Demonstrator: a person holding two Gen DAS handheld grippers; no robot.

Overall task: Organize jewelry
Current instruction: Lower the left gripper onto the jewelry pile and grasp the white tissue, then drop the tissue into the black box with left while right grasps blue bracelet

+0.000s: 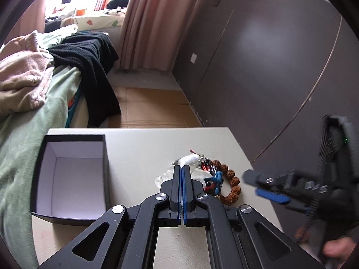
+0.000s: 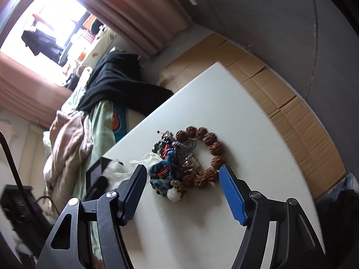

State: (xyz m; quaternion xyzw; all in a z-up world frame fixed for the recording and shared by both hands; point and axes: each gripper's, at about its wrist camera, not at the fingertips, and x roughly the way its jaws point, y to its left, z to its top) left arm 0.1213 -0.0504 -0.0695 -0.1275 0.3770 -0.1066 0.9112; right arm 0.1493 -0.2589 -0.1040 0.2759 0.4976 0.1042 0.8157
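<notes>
A pile of jewelry lies on the white table (image 1: pixel 139 152): a brown bead bracelet (image 1: pixel 232 182), a blue and red tangle (image 1: pixel 214 180) and a clear plastic bag (image 1: pixel 190 160). An open black box (image 1: pixel 71 174) with a white inside stands to the left, empty. My left gripper (image 1: pixel 182 168) is shut, its tips right over the plastic bag; whether it pinches the bag is hidden. My right gripper (image 2: pixel 182 174) is open just short of the pile, the bracelet (image 2: pixel 207 154) and blue tangle (image 2: pixel 163 170) between and beyond its fingers. It also shows at the right in the left wrist view (image 1: pixel 264 186).
A bed with green sheets (image 1: pixel 27 139), pink and black clothes (image 1: pixel 94 67) lies left of the table. Flattened cardboard (image 2: pixel 280 94) covers the floor beyond the table. A grey wall (image 1: pixel 269 56) stands on the right. The table's right edge is close to the pile.
</notes>
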